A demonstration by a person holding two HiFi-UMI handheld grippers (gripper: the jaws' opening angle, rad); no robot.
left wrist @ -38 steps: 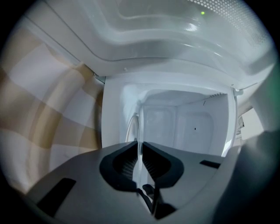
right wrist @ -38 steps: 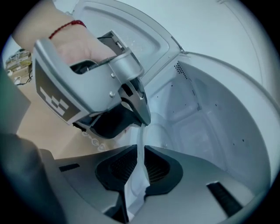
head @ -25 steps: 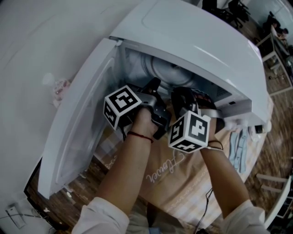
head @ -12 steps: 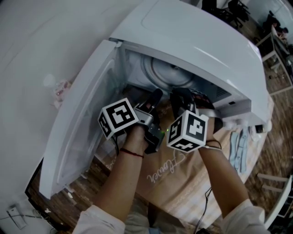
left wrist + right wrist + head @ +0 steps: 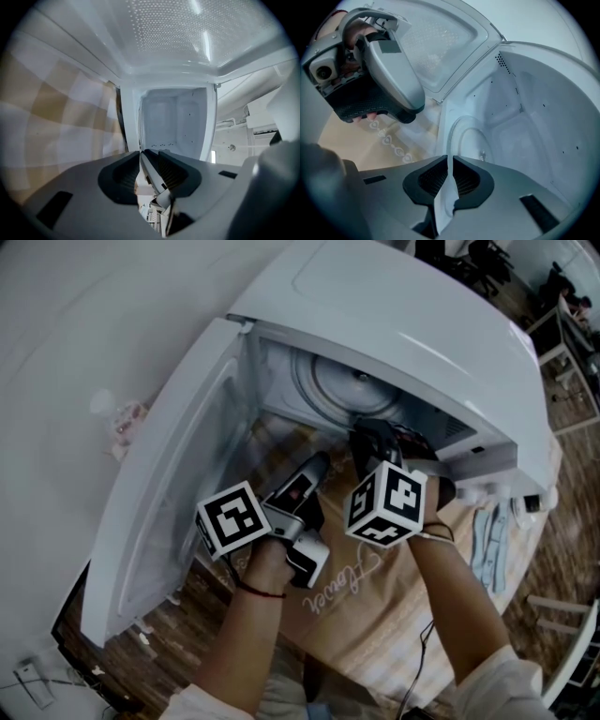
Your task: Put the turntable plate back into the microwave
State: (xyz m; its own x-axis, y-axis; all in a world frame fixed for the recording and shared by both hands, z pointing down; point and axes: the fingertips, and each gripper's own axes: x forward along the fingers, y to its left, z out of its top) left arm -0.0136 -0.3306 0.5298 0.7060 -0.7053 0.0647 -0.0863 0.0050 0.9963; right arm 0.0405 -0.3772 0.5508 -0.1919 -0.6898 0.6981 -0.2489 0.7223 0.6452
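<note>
The white microwave (image 5: 403,324) stands with its door (image 5: 178,484) swung open to the left. The clear glass turntable plate (image 5: 337,385) lies inside the cavity. At the cavity's mouth, my right gripper (image 5: 370,427) is shut on the plate's near rim. In the right gripper view the thin glass edge (image 5: 461,140) runs between that gripper's (image 5: 450,161) pads. My left gripper (image 5: 317,465) hangs outside the opening, over the cloth. Its jaws (image 5: 149,157) are open by a narrow gap, with nothing between them. It also shows at the upper left of the right gripper view (image 5: 393,110).
A beige checked tablecloth (image 5: 375,606) with script and heart print covers the wooden table (image 5: 112,652) under the microwave. A folded light blue cloth (image 5: 487,540) lies to the right. A small pink-wrapped object (image 5: 127,418) sits left of the door.
My left gripper has let go and drawn back out of the microwave's mouth toward the person. More of the plate now shows in the cavity. The right gripper has stayed put.
</note>
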